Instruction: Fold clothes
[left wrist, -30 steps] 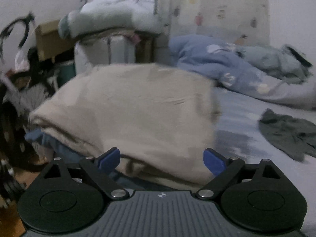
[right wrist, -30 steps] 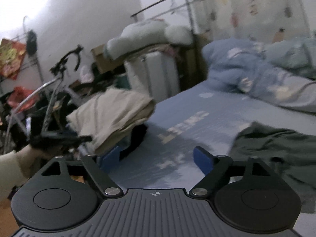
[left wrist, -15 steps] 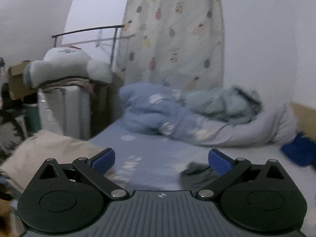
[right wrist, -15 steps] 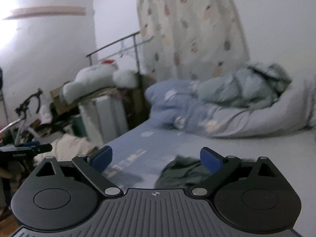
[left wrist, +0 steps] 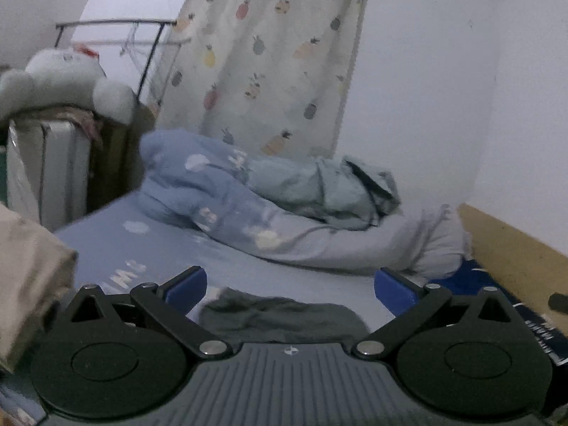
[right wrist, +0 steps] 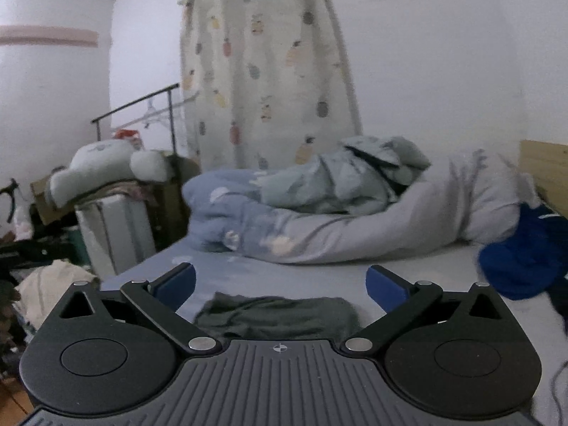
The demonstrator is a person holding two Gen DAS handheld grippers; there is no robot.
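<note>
Dark-green fabric: one crumpled garment (left wrist: 284, 314) lies on the bed (left wrist: 170, 248), near the rumpled duvet (left wrist: 248, 213). Left claw (left wrist: 289, 287) and right claw (right wrist: 280, 285): both spread wide above the garment, gripping and touching nothing.

Both wrist views low over bed (left wrist: 248, 266), facing curtain (right wrist: 262, 71); share dark garment (left wrist: 284, 314), duvet (right wrist: 319, 227).

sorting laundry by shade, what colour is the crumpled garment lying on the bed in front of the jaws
Dark grey-green crumpled garment, plain with no pattern; clearest in the right wrist view.
</note>
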